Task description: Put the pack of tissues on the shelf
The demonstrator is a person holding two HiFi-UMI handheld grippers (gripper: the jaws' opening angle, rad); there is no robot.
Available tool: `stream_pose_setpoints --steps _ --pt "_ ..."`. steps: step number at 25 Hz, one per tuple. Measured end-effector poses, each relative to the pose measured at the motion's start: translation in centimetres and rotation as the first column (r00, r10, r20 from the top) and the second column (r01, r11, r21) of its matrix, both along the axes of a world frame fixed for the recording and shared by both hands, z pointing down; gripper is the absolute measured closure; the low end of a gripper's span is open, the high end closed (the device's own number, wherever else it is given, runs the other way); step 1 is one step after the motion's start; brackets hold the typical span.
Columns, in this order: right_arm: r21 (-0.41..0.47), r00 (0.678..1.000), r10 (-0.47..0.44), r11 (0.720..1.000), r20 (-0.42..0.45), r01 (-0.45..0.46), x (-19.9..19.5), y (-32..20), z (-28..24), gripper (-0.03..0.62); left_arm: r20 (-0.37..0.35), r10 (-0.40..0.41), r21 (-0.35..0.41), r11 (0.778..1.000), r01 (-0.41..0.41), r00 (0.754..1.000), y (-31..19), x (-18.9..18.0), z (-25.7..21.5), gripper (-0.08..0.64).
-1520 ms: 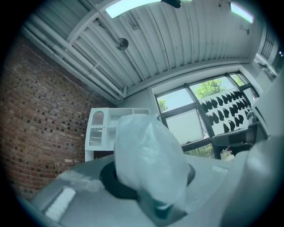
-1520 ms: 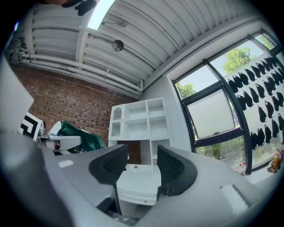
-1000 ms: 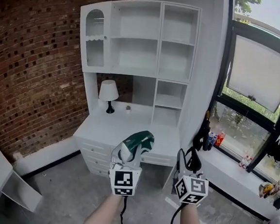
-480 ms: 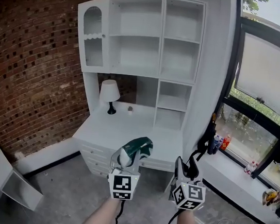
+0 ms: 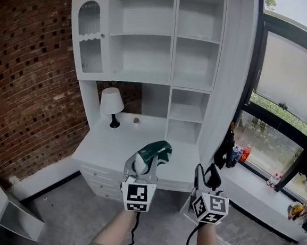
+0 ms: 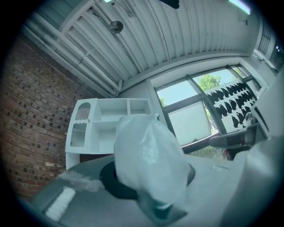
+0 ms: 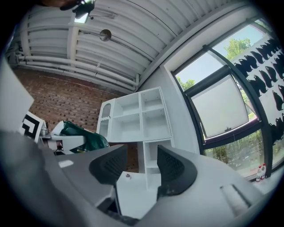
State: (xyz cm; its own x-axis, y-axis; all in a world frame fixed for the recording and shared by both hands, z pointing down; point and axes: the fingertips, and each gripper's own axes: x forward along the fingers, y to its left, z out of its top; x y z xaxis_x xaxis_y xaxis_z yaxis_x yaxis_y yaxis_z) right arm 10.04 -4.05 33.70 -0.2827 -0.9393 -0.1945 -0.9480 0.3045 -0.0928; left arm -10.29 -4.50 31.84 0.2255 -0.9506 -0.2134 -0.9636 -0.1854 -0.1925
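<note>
My left gripper (image 5: pixel 149 159) is shut on the pack of tissues (image 5: pixel 155 151), a green and white plastic-wrapped pack held out in front of the white desk (image 5: pixel 109 145). In the left gripper view the pack (image 6: pixel 148 162) fills the space between the jaws and hides them. My right gripper (image 5: pixel 206 176) hangs to the right of it, open and empty; its black pads (image 7: pixel 174 167) stand apart with the desk top seen between them. The white shelf unit (image 5: pixel 161 37) rises above the desk, its open compartments bare.
A small white lamp (image 5: pixel 111 105) and a tiny object (image 5: pixel 136 121) stand on the desk top. A brick wall (image 5: pixel 23 81) lies to the left, a large window (image 5: pixel 291 78) to the right, with bottles (image 5: pixel 238 153) on its sill. A white panel (image 5: pixel 1 212) leans at the lower left.
The desk and shelf unit have grown larger and shifted in the head view as I came closer. Both grippers stay in the same pose, the pack still held in the left one.
</note>
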Motion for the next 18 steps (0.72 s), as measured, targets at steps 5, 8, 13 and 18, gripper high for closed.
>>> stream_pose_setpoints --steps 5,8,13,18 --pt "0.016 1.000 0.013 1.000 -0.007 -0.013 -2.4 -2.6 -0.5 0.380 -0.014 0.029 0.002 1.000 -0.029 0.999 -3.4 -1.7 0.1 0.436" --pt "0.013 1.000 0.024 1.000 -0.011 -0.024 -3.0 -3.8 0.0 0.380 -0.021 0.041 -0.011 0.999 -0.041 0.999 -5.1 -2.1 0.9 0.436" --pt "-0.027 1.000 0.027 0.999 -0.012 -0.027 -3.2 -6.1 1.5 0.380 -0.030 0.056 -0.047 0.997 -0.057 0.998 -7.6 -1.9 2.5 0.437" --pt "-0.052 1.000 0.021 0.998 -0.013 -0.022 -2.5 -9.3 2.9 0.380 -0.021 0.056 -0.085 0.995 -0.057 0.998 -10.8 -1.2 4.3 0.436"
